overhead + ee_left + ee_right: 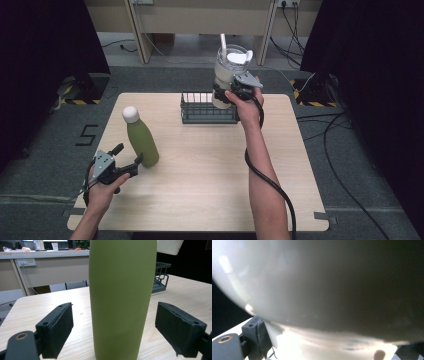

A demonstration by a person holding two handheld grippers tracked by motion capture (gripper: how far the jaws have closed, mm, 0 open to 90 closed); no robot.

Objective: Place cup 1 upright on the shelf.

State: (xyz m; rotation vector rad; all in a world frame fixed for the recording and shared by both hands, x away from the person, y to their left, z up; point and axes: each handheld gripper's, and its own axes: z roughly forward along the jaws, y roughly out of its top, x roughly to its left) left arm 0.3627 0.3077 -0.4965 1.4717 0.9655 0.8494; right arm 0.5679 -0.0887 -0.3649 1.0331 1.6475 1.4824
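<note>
L gripper (128, 158) at table's (210, 185) 8 o'clock: jaws wide, pads either side of green bottle (141, 137), w/ gaps, not touching. Bottle upright, white cap, near table's 9 o'clock. Wire rack (207, 114) at 12 o'clock. R gripper (226, 93) clamped on cream tumbler (227, 75) w/ straw, held in the air above rack's R end.

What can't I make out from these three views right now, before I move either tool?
- Green bottle: its cap and base are cut off by the left gripper view's top and bottom edges.
- Cream tumbler: in the right gripper view it sits too close, a blur; the right tool's far pad is hidden behind it.
- Wire basket: its inside at the right end is hidden by the tumbler and hand in the high view.
</note>
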